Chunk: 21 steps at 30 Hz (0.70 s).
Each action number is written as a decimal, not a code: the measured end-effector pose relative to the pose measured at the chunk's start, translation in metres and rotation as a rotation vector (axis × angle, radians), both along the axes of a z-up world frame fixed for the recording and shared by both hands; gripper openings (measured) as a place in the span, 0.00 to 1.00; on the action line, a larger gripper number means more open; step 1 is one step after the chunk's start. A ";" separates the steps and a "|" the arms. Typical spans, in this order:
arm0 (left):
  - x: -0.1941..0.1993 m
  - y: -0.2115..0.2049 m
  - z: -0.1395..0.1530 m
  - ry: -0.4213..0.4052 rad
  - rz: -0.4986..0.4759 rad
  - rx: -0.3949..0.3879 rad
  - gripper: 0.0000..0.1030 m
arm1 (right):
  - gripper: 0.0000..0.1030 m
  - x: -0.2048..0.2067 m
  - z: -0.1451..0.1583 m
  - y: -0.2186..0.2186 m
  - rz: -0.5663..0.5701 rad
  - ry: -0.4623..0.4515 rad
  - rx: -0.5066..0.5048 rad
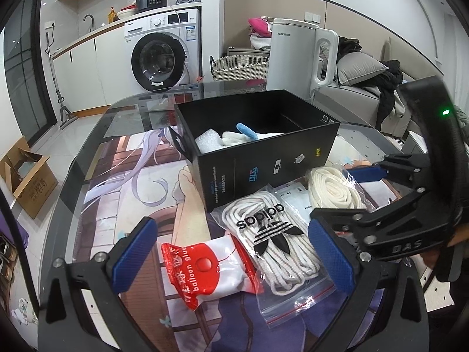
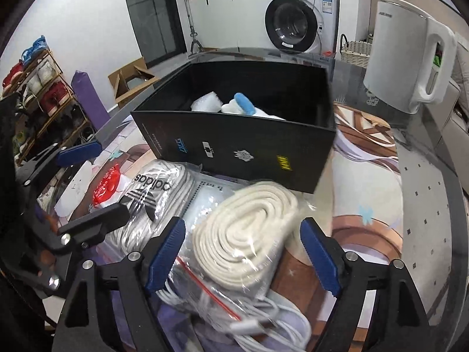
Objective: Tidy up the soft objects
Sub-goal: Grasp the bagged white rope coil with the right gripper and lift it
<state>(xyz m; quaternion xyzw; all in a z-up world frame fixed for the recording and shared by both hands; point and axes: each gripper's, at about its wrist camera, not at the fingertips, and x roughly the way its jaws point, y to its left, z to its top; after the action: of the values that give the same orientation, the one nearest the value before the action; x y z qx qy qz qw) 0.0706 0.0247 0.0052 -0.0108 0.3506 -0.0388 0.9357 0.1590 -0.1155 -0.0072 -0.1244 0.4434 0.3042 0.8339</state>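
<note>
A black open box (image 1: 263, 161) (image 2: 234, 146) stands on the table, with white foam (image 1: 206, 140) and a blue-and-white soft piece (image 2: 241, 104) inside. In front of it lie a red balloon glue packet (image 1: 205, 267), a bag of white adidas laces (image 1: 275, 240) (image 2: 152, 193) and a bagged coil of cream rope (image 1: 331, 190) (image 2: 246, 223). My left gripper (image 1: 234, 255) (image 2: 111, 179) is open over the packet and laces. My right gripper (image 2: 243, 252) (image 1: 334, 193) is open astride the blurred rope bag, pads clear of it. White cable (image 2: 263, 322) lies beneath.
A white kettle (image 1: 302, 52) (image 2: 404, 58) stands behind the box on the glass table (image 2: 425, 205). Beyond are a washing machine (image 1: 161, 55), a wicker basket (image 1: 240, 67), a sofa with clothes (image 1: 381, 88), a cardboard box (image 1: 29, 182) on the floor and a shoe rack (image 2: 44, 94).
</note>
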 end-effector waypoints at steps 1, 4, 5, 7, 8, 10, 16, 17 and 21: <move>0.000 0.000 0.000 0.000 0.000 -0.002 1.00 | 0.80 0.002 -0.002 0.003 -0.006 0.009 -0.007; 0.000 0.001 0.001 -0.001 -0.001 -0.001 1.00 | 0.77 0.005 -0.006 0.005 -0.023 0.005 -0.015; 0.000 0.001 0.001 -0.002 -0.001 -0.002 1.00 | 0.69 0.005 -0.006 0.005 -0.024 0.000 -0.015; 0.000 0.001 0.001 -0.001 -0.002 -0.003 1.00 | 0.61 0.004 -0.006 0.001 -0.012 -0.005 -0.004; 0.000 0.001 0.001 0.000 -0.001 -0.002 1.00 | 0.52 0.003 -0.006 -0.001 -0.002 -0.012 -0.002; 0.000 0.000 0.001 0.000 -0.004 -0.001 1.00 | 0.45 0.000 -0.006 -0.007 0.007 -0.019 0.002; 0.000 -0.005 -0.001 0.002 -0.016 0.006 1.00 | 0.38 -0.007 -0.002 -0.022 0.015 -0.039 0.051; 0.001 -0.006 -0.001 0.003 -0.018 0.007 1.00 | 0.37 -0.010 0.001 -0.026 0.026 -0.056 0.077; 0.002 -0.009 -0.006 0.016 -0.032 -0.008 1.00 | 0.38 -0.019 0.013 -0.034 0.051 -0.096 0.126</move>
<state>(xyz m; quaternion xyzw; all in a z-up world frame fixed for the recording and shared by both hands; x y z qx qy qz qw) 0.0730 0.0152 -0.0004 -0.0091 0.3578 -0.0551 0.9321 0.1402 -0.1499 0.0062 -0.0973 0.3797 0.3465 0.8523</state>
